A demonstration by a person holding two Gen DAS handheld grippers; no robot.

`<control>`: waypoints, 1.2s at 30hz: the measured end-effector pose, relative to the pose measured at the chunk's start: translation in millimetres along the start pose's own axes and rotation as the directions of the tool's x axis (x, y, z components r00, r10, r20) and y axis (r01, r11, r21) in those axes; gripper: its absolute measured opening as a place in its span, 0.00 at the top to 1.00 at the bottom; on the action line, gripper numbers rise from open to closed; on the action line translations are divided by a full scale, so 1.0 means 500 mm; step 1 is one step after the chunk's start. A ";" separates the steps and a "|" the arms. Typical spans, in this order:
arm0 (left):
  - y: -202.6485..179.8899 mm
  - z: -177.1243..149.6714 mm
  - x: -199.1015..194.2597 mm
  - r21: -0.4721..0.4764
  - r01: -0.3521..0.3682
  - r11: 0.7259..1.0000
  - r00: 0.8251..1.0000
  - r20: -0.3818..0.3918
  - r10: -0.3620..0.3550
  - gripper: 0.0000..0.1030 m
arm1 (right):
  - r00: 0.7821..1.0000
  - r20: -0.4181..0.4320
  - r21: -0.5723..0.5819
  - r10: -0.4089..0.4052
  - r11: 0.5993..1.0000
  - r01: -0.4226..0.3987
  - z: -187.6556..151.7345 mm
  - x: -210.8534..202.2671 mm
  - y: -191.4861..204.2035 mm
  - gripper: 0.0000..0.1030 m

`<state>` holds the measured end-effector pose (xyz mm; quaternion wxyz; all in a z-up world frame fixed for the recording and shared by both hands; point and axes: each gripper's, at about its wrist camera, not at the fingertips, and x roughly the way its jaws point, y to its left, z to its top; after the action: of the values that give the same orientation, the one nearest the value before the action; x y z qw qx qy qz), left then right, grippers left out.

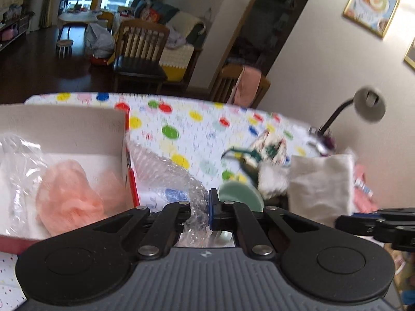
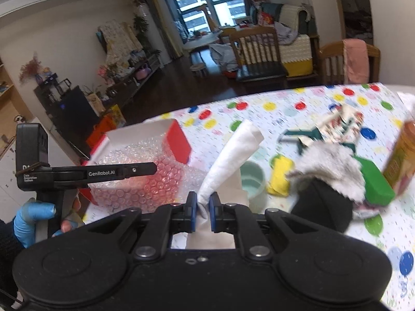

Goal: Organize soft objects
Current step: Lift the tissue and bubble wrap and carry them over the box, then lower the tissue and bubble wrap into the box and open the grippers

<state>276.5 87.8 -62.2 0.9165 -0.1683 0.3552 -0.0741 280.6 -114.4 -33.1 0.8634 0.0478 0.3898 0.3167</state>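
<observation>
In the left wrist view my left gripper (image 1: 207, 213) is shut on a sheet of clear bubble wrap (image 1: 166, 173) beside a red box with a white inside (image 1: 77, 127). A pink fluffy piece (image 1: 70, 197) and crumpled clear plastic (image 1: 18, 160) lie in that box. My right gripper (image 2: 202, 211) is shut on a white cloth (image 2: 233, 150) that stands up from its pads. The same cloth (image 1: 321, 184) and right gripper (image 1: 363, 223) show at the right of the left wrist view. The left gripper (image 2: 154, 168) sits over the bubble wrap (image 2: 135, 184) in the right wrist view.
On the dotted tablecloth (image 2: 285, 108) lie a pale green cup (image 2: 251, 178), a yellow sponge (image 2: 281, 178), a grey furry piece (image 2: 329, 168) over a black item (image 2: 321, 210), a green block (image 2: 376, 184), an orange bottle (image 2: 402, 155) and a patterned cloth (image 2: 345, 124). A blue-gloved hand (image 2: 31, 217) holds the left tool.
</observation>
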 end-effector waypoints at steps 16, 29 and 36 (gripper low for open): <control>0.095 0.088 -0.177 -0.014 -0.032 0.999 0.983 0.178 0.035 0.97 | 0.990 0.019 -0.115 0.141 0.984 -0.138 0.123 0.105 0.174 0.91; 0.245 0.118 -0.190 -0.035 -0.154 0.987 0.970 0.184 0.158 0.97 | 0.982 -0.029 -0.136 0.185 0.973 -0.187 0.155 0.263 0.286 0.91; 0.313 0.123 -0.152 -0.042 -0.188 0.981 0.970 0.149 0.192 0.97 | 0.987 -0.087 -0.159 0.137 0.976 -0.150 0.158 0.359 0.316 0.91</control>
<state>264.7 268.7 -28.6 0.9415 -0.1512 0.2996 0.0319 344.5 129.1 -41.7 0.8240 -0.0077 0.3899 0.4110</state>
